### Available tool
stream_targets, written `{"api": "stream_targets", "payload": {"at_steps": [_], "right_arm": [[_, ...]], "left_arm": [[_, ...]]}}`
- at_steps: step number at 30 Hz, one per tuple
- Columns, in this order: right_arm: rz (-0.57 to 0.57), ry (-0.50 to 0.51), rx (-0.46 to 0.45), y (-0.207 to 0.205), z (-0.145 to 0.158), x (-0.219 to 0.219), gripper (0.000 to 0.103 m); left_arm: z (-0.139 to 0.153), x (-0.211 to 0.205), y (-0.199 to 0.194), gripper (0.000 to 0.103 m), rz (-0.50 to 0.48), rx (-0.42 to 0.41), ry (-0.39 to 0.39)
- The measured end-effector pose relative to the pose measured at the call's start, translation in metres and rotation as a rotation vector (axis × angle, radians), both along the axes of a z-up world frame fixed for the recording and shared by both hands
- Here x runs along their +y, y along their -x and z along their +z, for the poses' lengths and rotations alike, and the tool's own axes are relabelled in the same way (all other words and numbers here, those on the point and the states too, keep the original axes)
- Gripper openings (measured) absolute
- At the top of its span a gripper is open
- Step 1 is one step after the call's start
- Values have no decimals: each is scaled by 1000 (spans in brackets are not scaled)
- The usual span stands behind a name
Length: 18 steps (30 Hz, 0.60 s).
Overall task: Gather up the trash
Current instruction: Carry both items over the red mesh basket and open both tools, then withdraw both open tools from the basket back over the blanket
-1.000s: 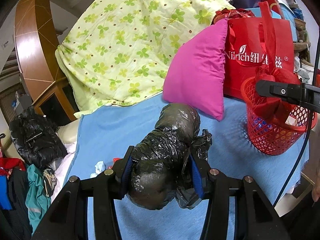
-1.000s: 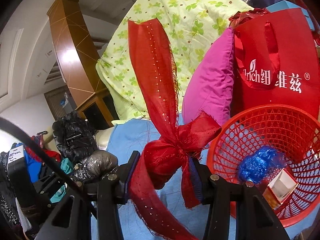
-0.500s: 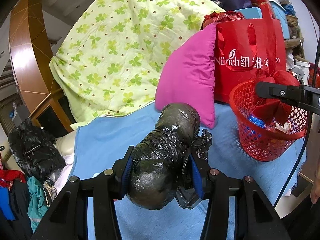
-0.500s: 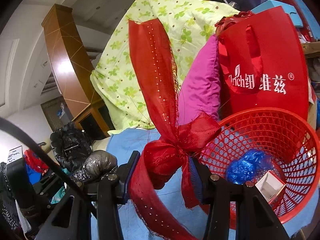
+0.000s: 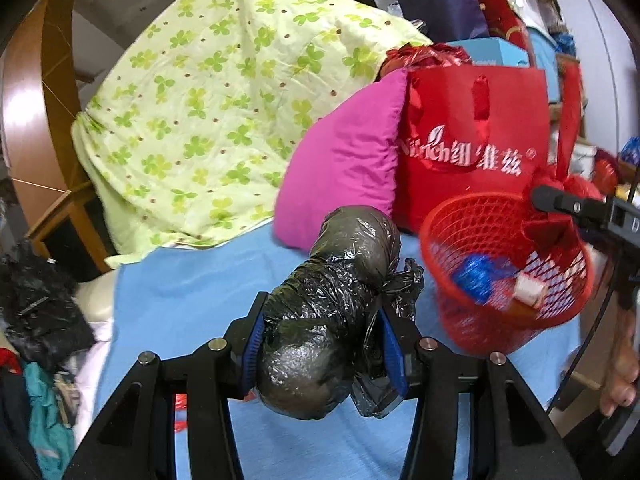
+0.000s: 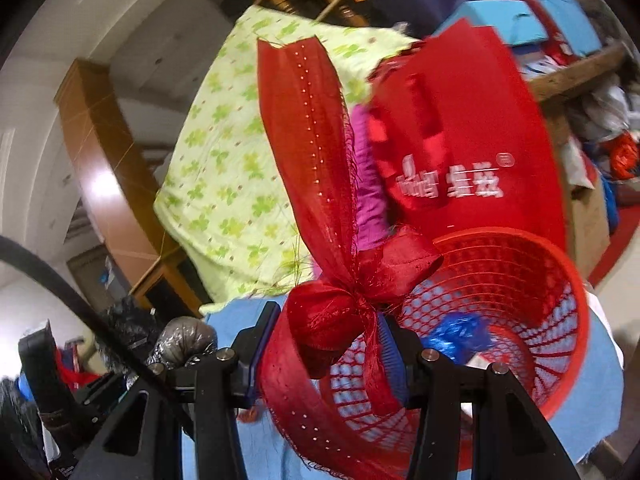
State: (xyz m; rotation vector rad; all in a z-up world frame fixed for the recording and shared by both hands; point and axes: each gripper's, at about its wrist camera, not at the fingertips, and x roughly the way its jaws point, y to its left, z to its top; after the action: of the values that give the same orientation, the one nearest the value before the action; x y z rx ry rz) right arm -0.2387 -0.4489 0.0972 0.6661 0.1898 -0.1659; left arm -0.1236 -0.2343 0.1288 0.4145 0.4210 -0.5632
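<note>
The left gripper has its blue-padded fingers pressed on either side of a lumpy black plastic bundle, which sticks forward out of the grip above the blue bedsheet. In the right wrist view the right gripper has its fingers closed narrowly on the knot of a red ribbon bow, one long tail standing up and another curling down under the jaws (the fabric is sheer, dotted with tiny studs and frayed at the edges). Just past that bow sits the red mesh basket, tilted toward the camera, with a crumpled blue wrapper and a small carton partly showing inside; from the left wrist view the same basket stands on the bedsheet to the right of the bundle, with the right gripper's dark finger and the bow over its far rim. Behind the basket leans a red tote bag with white lettering, a magenta pillow against its left side. Farther back a green clover-print quilt is heaped up, and a curved wooden headboard rises at the far left.
</note>
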Motion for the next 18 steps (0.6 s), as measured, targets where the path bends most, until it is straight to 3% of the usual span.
{"api": "stream_targets", "payload": {"at_steps": [7, 12, 15, 18], "right_arm": [[-102, -110, -34, 23, -10, -31, 52], [-137, -176, -43, 30, -16, -46, 53], [-156, -231, -44, 35, -22, -55, 60], [-172, -278, -46, 38, -26, -63, 66]], "left_arm": [[15, -36, -6, 53, -106, 73, 92], [17, -69, 0, 54, -191, 89, 107], [14, -86, 3, 54, -225, 100, 102], [9, -100, 4, 65, -257, 128, 100]]}}
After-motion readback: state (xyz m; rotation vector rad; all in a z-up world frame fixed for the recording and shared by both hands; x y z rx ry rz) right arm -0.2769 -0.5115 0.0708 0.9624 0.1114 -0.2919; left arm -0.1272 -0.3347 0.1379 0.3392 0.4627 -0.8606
